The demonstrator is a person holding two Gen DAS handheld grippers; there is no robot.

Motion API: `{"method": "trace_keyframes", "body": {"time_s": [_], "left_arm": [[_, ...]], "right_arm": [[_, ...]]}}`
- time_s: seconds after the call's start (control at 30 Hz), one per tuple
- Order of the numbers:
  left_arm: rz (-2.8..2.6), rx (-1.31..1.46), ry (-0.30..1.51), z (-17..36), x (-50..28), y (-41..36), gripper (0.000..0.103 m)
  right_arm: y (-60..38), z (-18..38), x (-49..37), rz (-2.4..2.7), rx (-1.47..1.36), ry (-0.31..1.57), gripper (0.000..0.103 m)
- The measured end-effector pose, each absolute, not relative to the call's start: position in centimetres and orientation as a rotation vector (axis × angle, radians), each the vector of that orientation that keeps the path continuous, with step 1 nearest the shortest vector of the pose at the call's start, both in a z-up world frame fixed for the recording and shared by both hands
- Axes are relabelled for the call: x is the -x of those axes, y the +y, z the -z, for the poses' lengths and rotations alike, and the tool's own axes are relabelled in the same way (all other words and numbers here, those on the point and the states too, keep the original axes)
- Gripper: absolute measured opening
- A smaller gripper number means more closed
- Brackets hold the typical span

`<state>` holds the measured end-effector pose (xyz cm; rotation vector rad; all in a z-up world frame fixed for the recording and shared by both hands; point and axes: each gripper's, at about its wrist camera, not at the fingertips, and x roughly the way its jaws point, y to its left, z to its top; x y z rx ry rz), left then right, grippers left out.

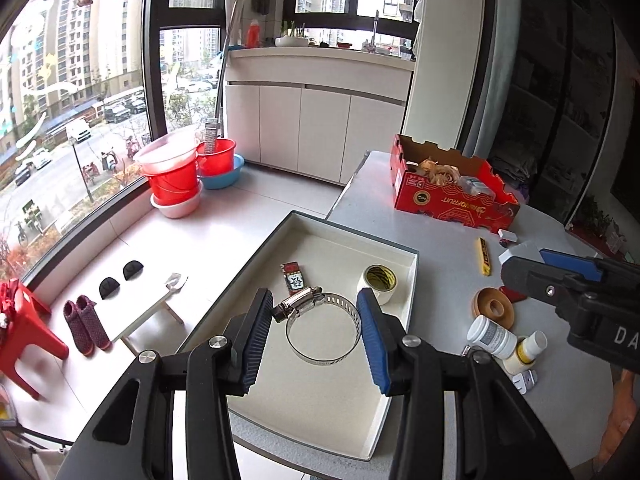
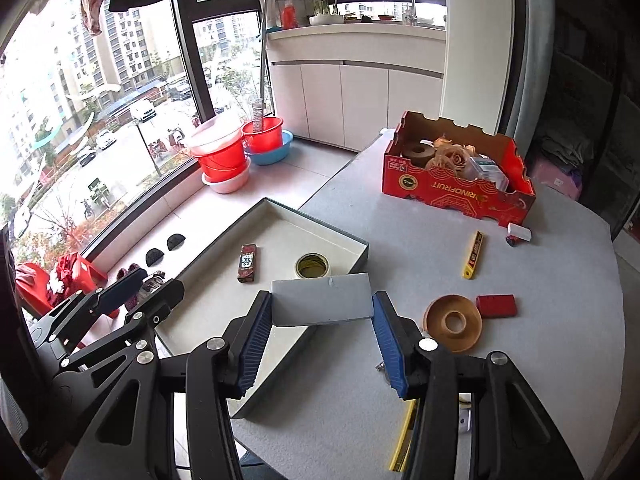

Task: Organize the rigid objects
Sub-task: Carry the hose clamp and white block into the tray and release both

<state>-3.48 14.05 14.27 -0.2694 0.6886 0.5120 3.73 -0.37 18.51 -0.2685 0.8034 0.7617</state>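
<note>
A shallow white tray [image 1: 412, 280] sits at the table's left edge; it also shows in the right wrist view [image 2: 280, 210]. My left gripper [image 1: 316, 306] is shut on a metal hose clamp [image 1: 324, 326] and holds it over the tray. In the tray lie a small red box [image 1: 294, 278] and a tape roll [image 1: 380, 280]. My right gripper [image 2: 322, 308] is shut on a grey box [image 2: 322, 300] above the tray's near right corner. The same red box [image 2: 247, 263] and tape roll [image 2: 313, 266] show in the right wrist view.
On the grey table [image 2: 540, 360] lie a wooden ring [image 2: 453, 322], a red block [image 2: 496, 306], a yellow utility knife [image 2: 473, 254] and a red cardboard box [image 2: 460, 196] of items. Two small bottles [image 1: 504, 344] stand near the table's front. Red buckets [image 1: 172, 172] stand on the floor.
</note>
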Motion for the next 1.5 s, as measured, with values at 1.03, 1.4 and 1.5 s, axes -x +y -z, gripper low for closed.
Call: {"method": "trace_keyframes", "body": {"time_s": [1.03, 1.4, 1.5], "left_arm": [[-0.582, 0.314, 0.882, -6.1, -2.7, 20.0, 0.047], [-0.595, 0.327, 0.900, -5.4, -6.1, 21.4, 0.047], [-0.605, 0.324, 0.903, -5.1, -6.8, 21.8, 0.047]], "right_arm": [[8.6, -9.7, -9.4, -0.807, 0.289, 1.065, 0.052], [10.1, -9.1, -12.3, -0.781, 0.256, 1.075, 0.052], [10.4, -8.7, -13.2, -0.771, 0.252, 1.077, 0.052]]}}
